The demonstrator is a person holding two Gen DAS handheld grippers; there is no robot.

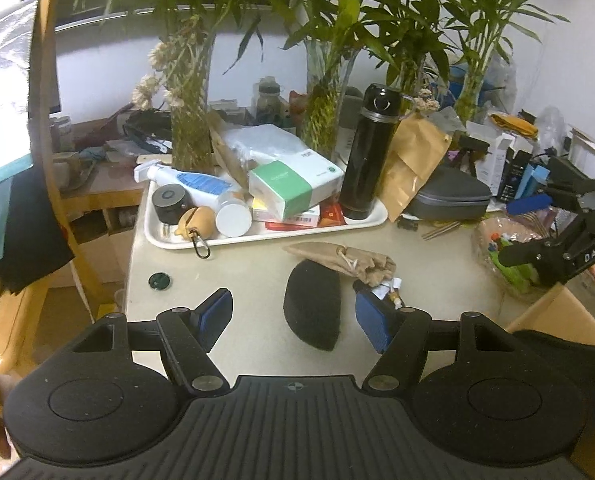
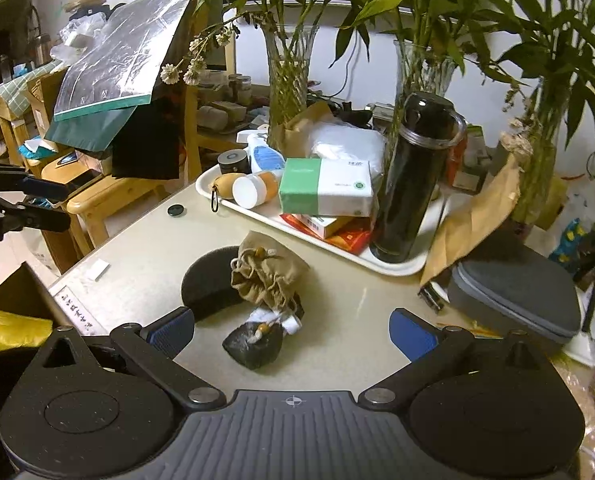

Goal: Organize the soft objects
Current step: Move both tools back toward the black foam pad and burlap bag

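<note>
The soft objects lie together on the pale table [image 1: 225,280], in the bare stretch between its near edge and the white tray [image 1: 257,236]. In the left wrist view there are three: a black foam pad [image 1: 313,308], a tan drawstring pouch [image 1: 337,260] resting against its far side, and a small dark pouch, mostly hidden behind the right pad. The table's left edge curves close by, with a wooden chair [image 1: 45,184] just beyond it. The left gripper [image 1: 297,316] tilts down toward the foam pad, jaws wide apart, nothing held. The right gripper [image 1: 545,254] shows at the frame's right edge, too partial to tell its opening there.

In the right wrist view the same three things show: the foam pad [image 2: 205,280], the tan pouch [image 2: 269,276] lying on it, and the dark pouch [image 2: 253,346] nearest. Bare table lies to the right of them, up to a grey zip case [image 2: 517,292]. The right gripper [image 2: 293,336] angles down, jaws spread wide and empty, the dark pouch between its pads, untouched.
</note>
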